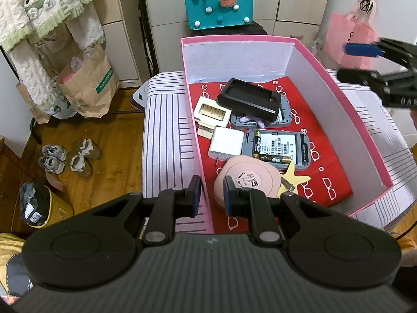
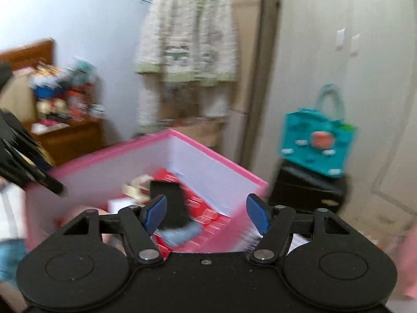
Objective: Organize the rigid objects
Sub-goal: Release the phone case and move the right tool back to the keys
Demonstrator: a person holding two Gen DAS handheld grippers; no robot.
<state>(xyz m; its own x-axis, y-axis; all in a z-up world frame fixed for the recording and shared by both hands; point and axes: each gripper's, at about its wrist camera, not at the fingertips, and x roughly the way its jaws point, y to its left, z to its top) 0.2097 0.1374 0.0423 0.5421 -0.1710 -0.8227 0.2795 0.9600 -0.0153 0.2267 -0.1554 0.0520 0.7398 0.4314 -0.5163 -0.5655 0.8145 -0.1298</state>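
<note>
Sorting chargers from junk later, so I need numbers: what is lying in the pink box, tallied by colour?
Black: 1, case
Cream: 1, clip piece
White: 1, adapter
Grey: 2, devices
Black-gold: 1, battery
Pink: 1, round disc
Yellow: 1, star
Total: 8

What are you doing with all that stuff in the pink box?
A person is tidying small hard things into the pink box with a gripper in each hand. The left gripper is pinched on the box's near wall. The right gripper is open and holds nothing. A black case, white charger and battery lie inside.
</note>
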